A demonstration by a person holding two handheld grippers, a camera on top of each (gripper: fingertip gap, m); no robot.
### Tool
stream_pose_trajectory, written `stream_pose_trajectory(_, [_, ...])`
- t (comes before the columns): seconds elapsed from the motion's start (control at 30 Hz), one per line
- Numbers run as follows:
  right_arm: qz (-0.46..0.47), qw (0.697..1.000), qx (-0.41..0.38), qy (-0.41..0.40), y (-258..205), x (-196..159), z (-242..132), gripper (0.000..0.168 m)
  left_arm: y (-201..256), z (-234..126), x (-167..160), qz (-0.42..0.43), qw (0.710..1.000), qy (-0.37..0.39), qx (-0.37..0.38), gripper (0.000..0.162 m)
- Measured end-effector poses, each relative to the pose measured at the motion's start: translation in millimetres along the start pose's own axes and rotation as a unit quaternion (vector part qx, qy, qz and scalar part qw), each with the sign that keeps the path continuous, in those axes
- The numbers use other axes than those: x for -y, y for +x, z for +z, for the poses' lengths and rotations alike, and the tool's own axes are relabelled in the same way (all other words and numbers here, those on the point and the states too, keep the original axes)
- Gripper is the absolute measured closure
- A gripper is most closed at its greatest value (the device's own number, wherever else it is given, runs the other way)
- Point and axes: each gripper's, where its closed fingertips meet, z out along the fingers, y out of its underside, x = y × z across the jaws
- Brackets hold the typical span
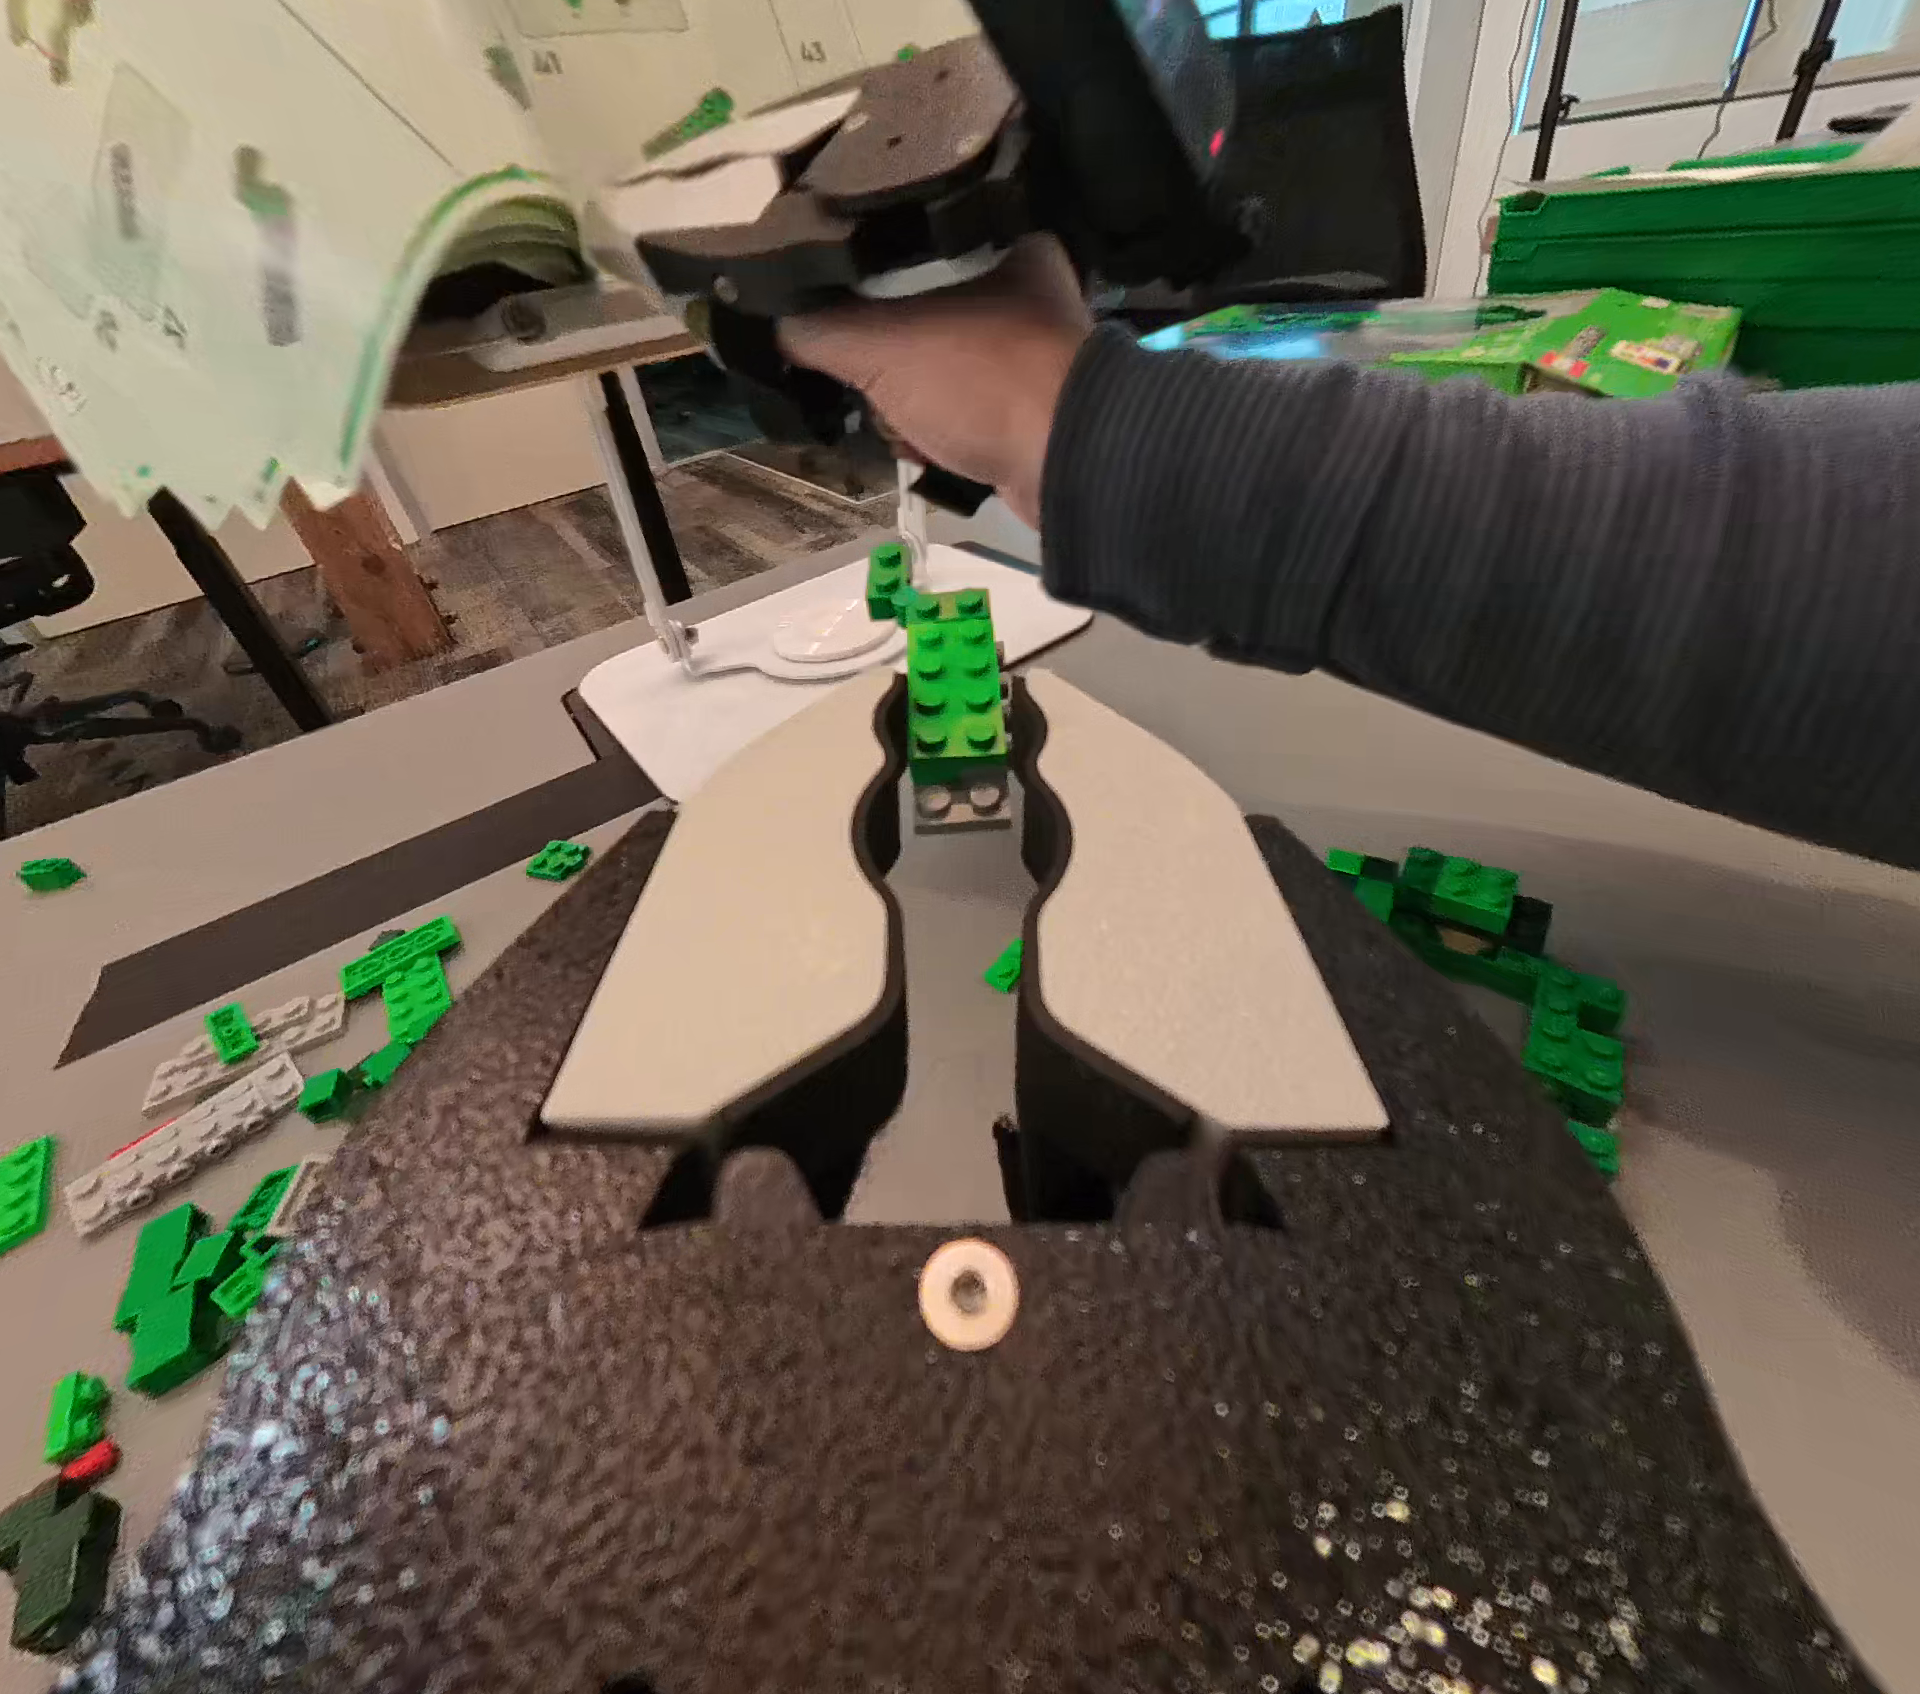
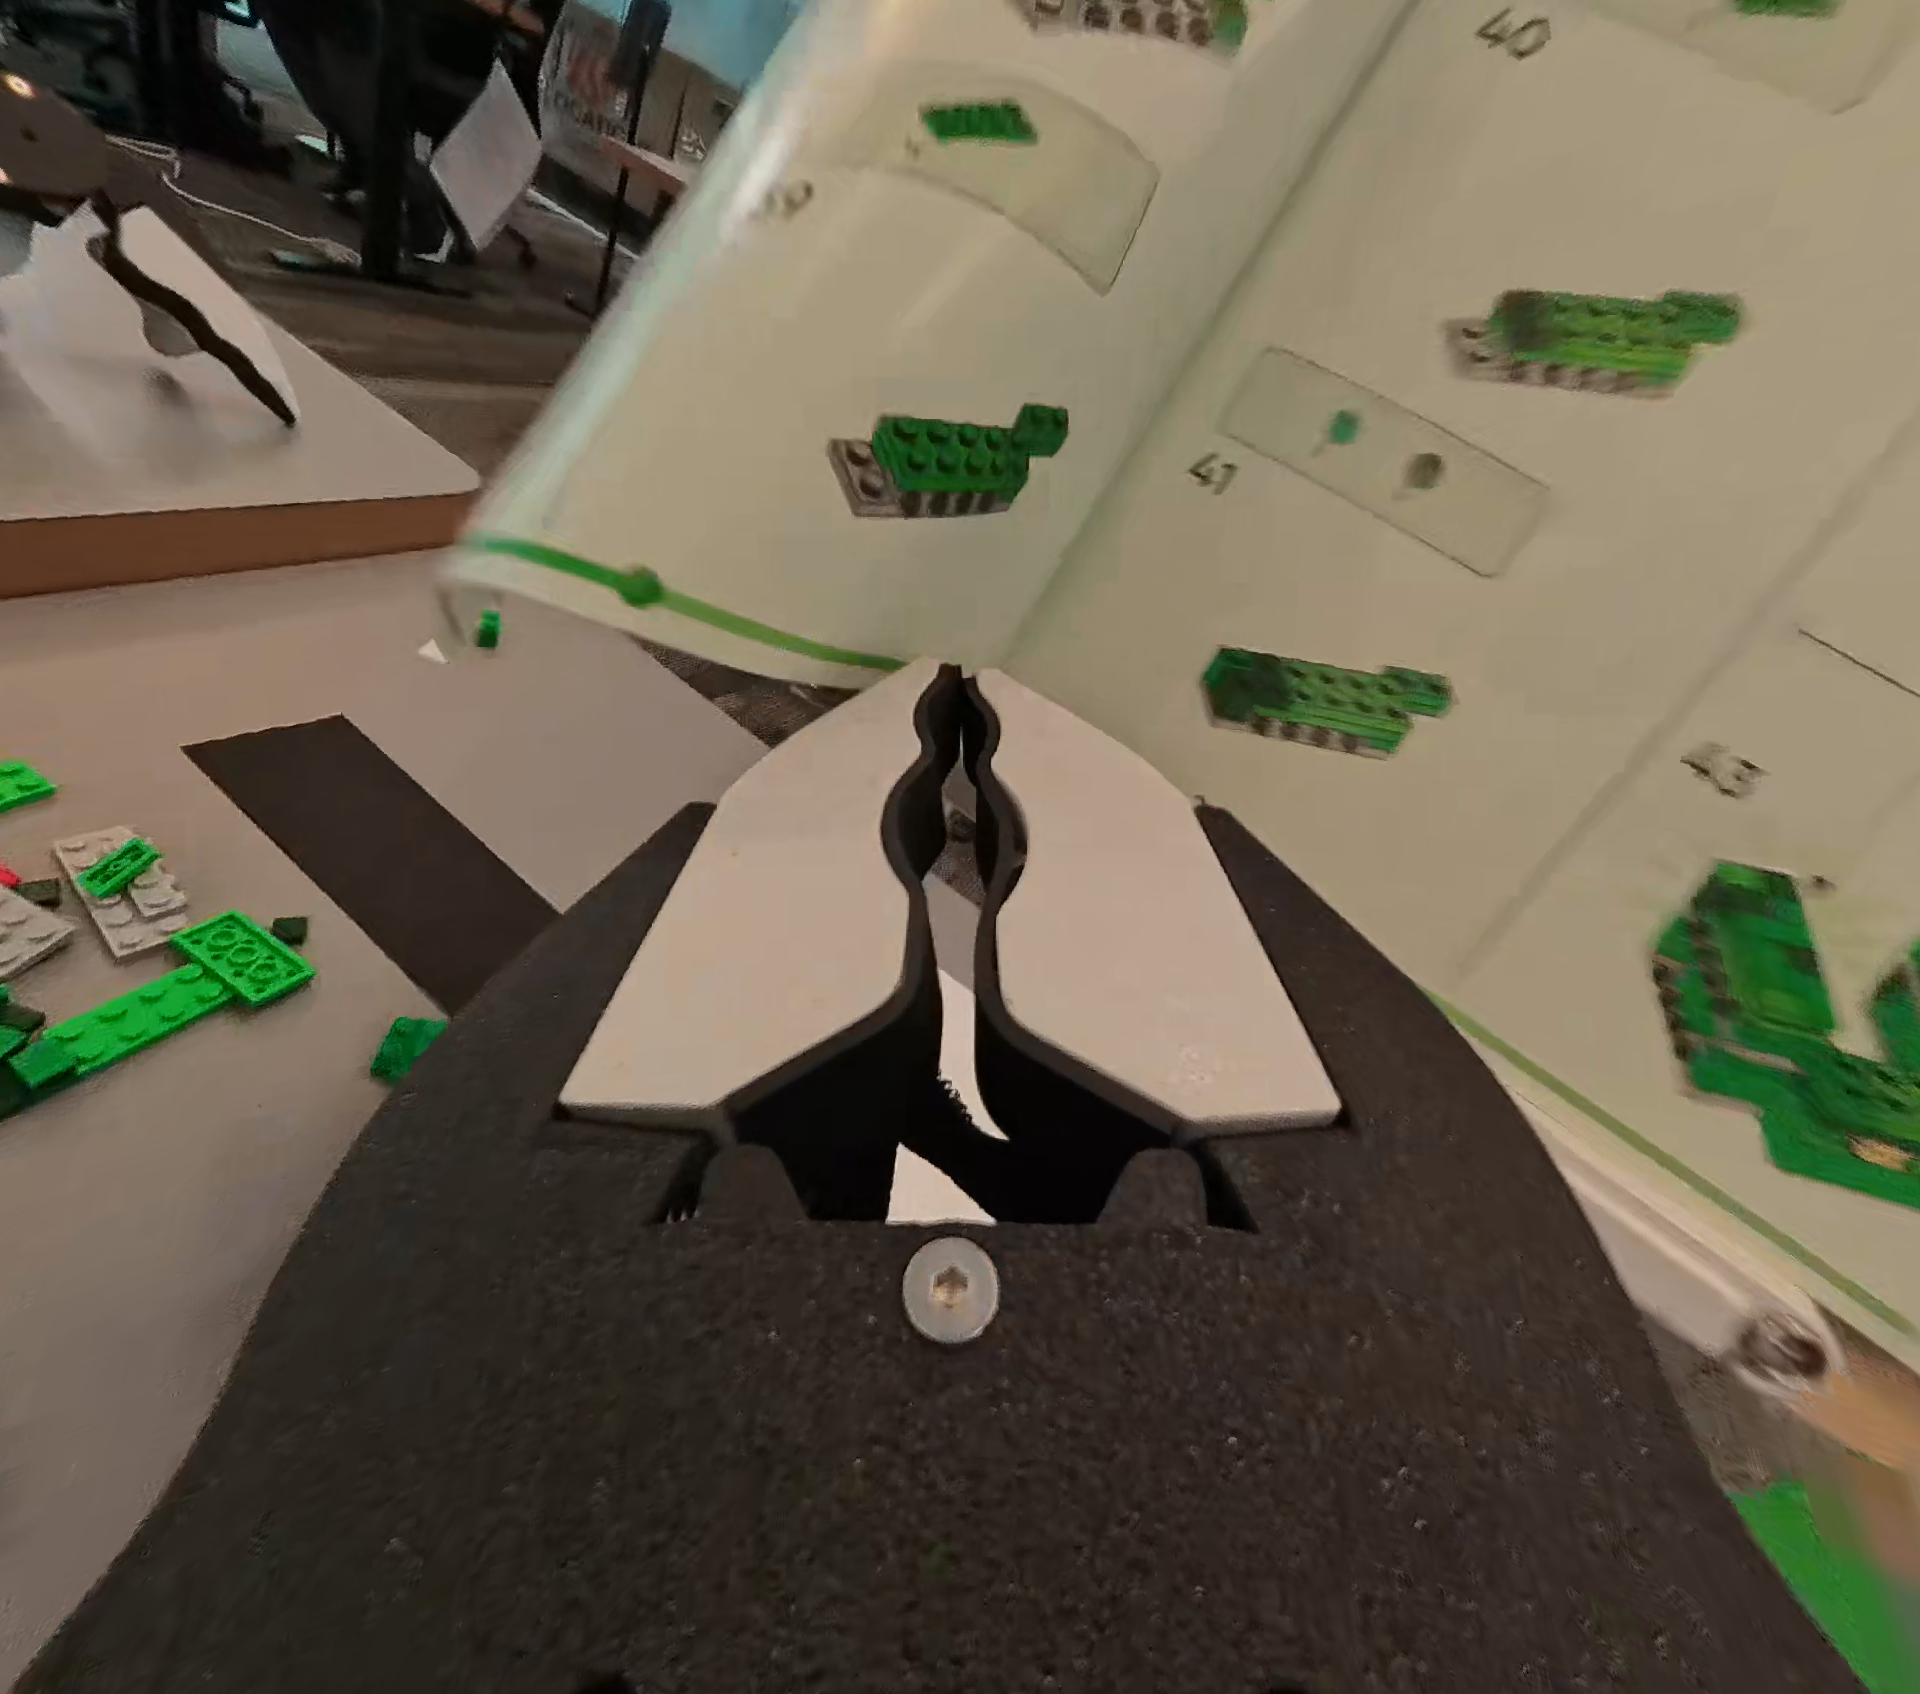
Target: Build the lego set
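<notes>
My left gripper is shut on a small green brick assembly with a grey plate at its near end, and holds it above the grey table. My right gripper is shut on the lower edge of a page of the open instruction booklet, and the page curls to the left. In the left wrist view, the right gripper, in a person's hand, clamps the booklet at the upper left.
Loose green and grey plates lie on the table at the left; they also show in the right wrist view. A partly built green model sits at the right. A white stand is behind, and a green box at the far right. The tips of one gripper are about 20 cm away from the tips of the other.
</notes>
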Motion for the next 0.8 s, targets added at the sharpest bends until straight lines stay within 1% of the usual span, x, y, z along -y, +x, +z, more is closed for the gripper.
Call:
stream_pose_trajectory(0.13, [-0.031,0.999,-0.02,-0.013,-10,2,20,0.168,-7,-3,1,-0.019,1.0,0.005,0.005,0.144])
stream_pose_trajectory(0.3, [-0.059,0.998,-0.026,-0.019,-17,11,28,0.168,-10,-4,1,-0.036,0.999,0.007,0.003,0.144])
stream_pose_trajectory(0.57, [-0.11,0.993,-0.021,-0.03,-20,10,14,0.168,-5,-1,0,-0.028,1.0,-0.001,-0.004,0.144])
stream_pose_trajectory(0.8, [-0.114,0.993,-0.018,-0.031,-21,7,3,0.168,-4,-1,-1,-0.031,0.999,-0.002,-0.007,0.144])
